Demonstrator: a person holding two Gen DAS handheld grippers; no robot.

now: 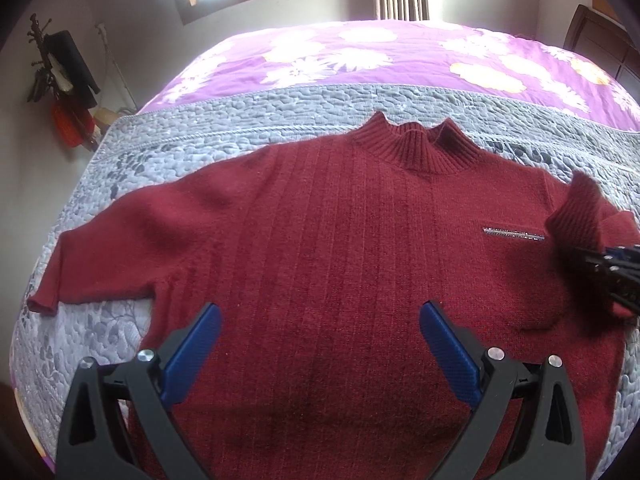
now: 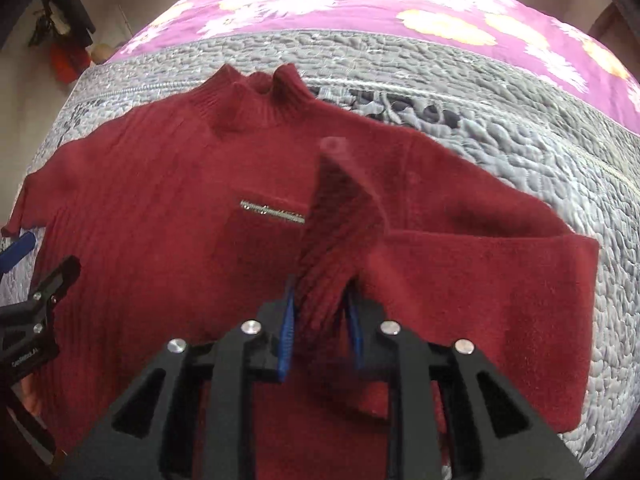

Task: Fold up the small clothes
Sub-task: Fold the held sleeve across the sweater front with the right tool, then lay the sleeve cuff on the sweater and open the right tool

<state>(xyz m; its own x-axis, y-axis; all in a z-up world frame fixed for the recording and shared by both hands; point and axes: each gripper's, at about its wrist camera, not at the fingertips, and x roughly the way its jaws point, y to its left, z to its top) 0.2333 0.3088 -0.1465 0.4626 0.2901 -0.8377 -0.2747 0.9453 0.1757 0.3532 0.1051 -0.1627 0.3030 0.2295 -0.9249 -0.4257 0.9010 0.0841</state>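
Lying face-up on the grey quilt point(image 1: 280, 120), red sweater point(image 1: 340, 240) barely begun: right sleeve cuff point(image 2: 340, 232) pinched in right gripper point(image 2: 322, 320), mid-fold over the chest. Left sleeve point(image 1: 100, 248) untouched; left gripper point(image 1: 320, 344) spread wide, empty, above the hem.

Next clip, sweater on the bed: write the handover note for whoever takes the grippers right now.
Left gripper: open, holding nothing, over the lower middle of the sweater.
Right gripper: shut on the ribbed cuff of the right sleeve, lifted and brought in over the chest near the pocket trim.
Sweater lies front up on the grey quilt, collar away from you.
Done: right sleeve is partly folded inward.
Left: lay that sleeve flat across the body, fold in the left sleeve, which is spread out flat, then fold the body.
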